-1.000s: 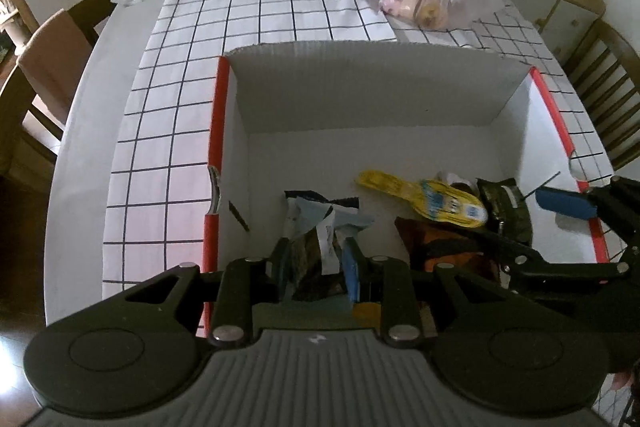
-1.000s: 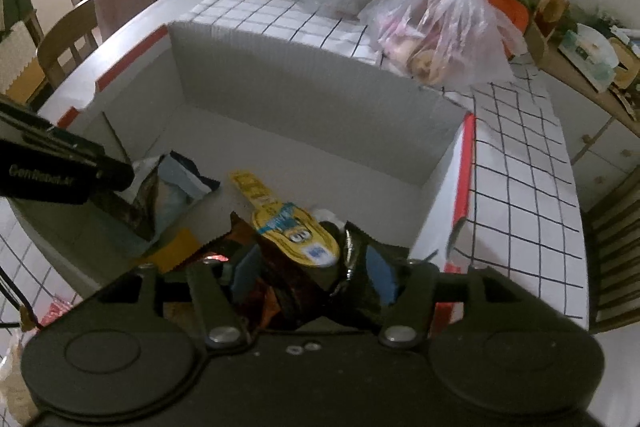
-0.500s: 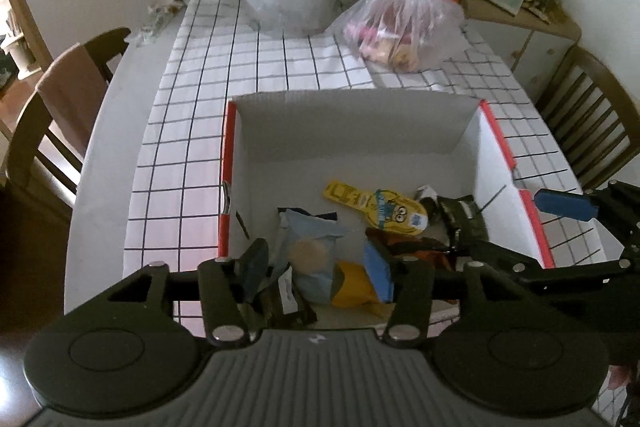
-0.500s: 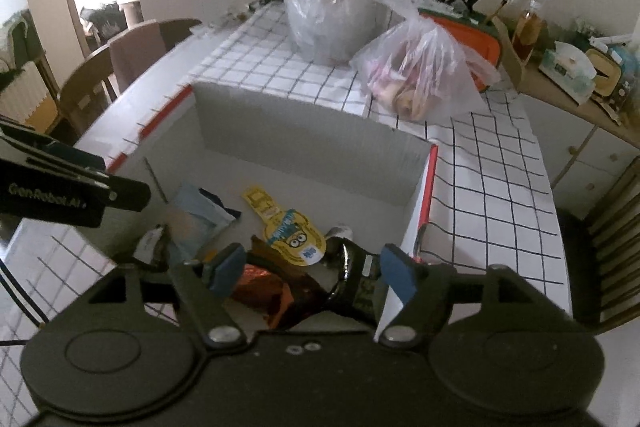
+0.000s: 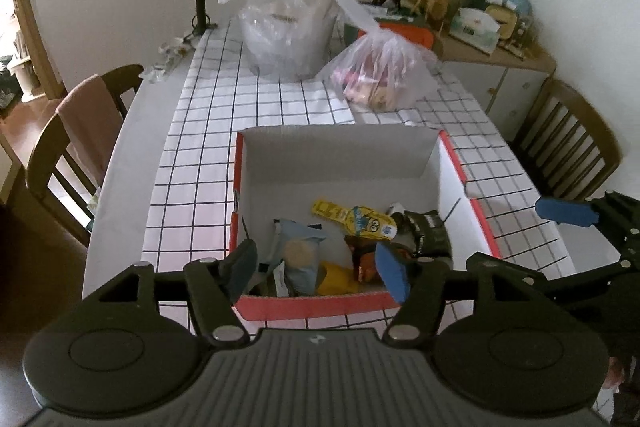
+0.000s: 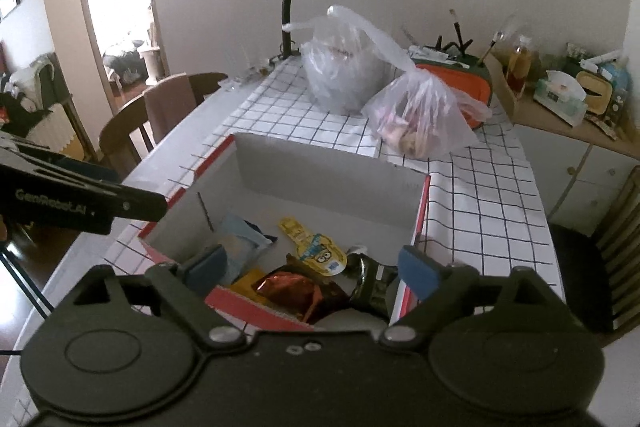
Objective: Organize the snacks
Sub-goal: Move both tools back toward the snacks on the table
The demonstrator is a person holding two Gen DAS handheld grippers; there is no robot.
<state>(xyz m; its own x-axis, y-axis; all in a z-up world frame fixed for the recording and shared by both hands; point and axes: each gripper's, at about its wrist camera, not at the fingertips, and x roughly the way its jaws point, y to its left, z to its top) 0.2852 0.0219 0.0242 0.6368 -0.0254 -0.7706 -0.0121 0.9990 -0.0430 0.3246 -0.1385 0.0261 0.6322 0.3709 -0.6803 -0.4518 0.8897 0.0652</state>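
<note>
One box (image 5: pixel 340 163) holds about five snack packets, one yellow packet (image 5: pixel 360 221) with a cartoon face. Two plastic bags (image 5: pixel 380 71) sit behind. Both the left gripper (image 5: pixel 316 265) and right gripper (image 6: pixel 316 267) have just been opening, nothing between; "GenRobot.AI" is printed on one.

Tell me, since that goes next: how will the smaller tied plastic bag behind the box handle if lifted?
The plastic bag looks thin and saggy, so probably floppy. Its loose contents may shift. The stretched tied top seems the safest place for the fingers.
</note>
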